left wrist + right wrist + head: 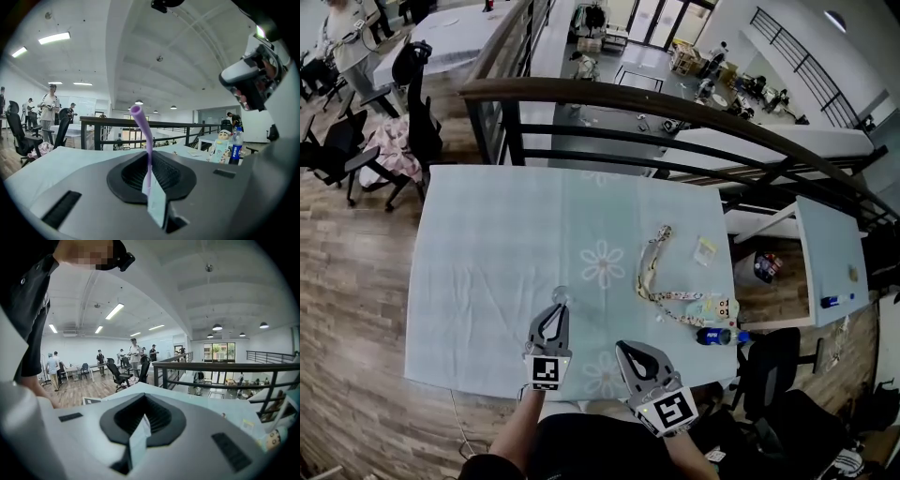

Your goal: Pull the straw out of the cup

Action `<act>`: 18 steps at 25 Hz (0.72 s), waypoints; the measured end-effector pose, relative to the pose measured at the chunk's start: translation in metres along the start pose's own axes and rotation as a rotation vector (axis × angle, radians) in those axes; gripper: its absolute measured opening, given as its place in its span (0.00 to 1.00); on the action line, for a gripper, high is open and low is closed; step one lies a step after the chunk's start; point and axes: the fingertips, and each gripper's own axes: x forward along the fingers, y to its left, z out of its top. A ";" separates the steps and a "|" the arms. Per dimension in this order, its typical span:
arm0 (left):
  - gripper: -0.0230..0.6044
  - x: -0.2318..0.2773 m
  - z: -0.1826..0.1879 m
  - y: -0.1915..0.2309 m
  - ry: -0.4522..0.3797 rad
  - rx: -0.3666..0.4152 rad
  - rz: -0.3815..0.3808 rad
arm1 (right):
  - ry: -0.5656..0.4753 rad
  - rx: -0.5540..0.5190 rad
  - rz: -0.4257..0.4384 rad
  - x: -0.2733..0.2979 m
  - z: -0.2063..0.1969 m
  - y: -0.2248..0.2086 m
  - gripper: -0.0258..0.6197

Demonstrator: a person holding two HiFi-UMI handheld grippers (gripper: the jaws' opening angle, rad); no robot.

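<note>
A purple straw [141,123] stands upright between the jaws of my left gripper [150,157], which is shut on its lower part; its open top end leans left. In the head view the left gripper [560,306] hovers over the near part of the light blue tablecloth [487,244]. A faint clear round thing, perhaps the cup [561,293], lies just at its tips. The straw is too thin to make out there. My right gripper [624,346] is beside it to the right, near the table's front edge, shut with nothing in it [140,420].
A patterned lanyard [652,272], a small packet [706,248], a cartoon figure carton [718,307] and a blue bottle [719,336] lie on the table's right side. A dark railing [675,103] runs behind the table. People and chairs are on the floor at far left.
</note>
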 end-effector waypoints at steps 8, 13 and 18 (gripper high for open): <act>0.10 -0.028 0.057 0.000 -0.082 0.005 -0.086 | -0.058 0.010 -0.011 0.008 0.020 0.022 0.05; 0.10 -0.049 0.109 0.010 -0.164 -0.011 -0.132 | -0.095 0.019 -0.026 0.020 0.034 0.040 0.05; 0.10 -0.077 0.157 0.020 -0.247 0.010 -0.159 | -0.136 0.024 -0.044 0.024 0.045 0.055 0.05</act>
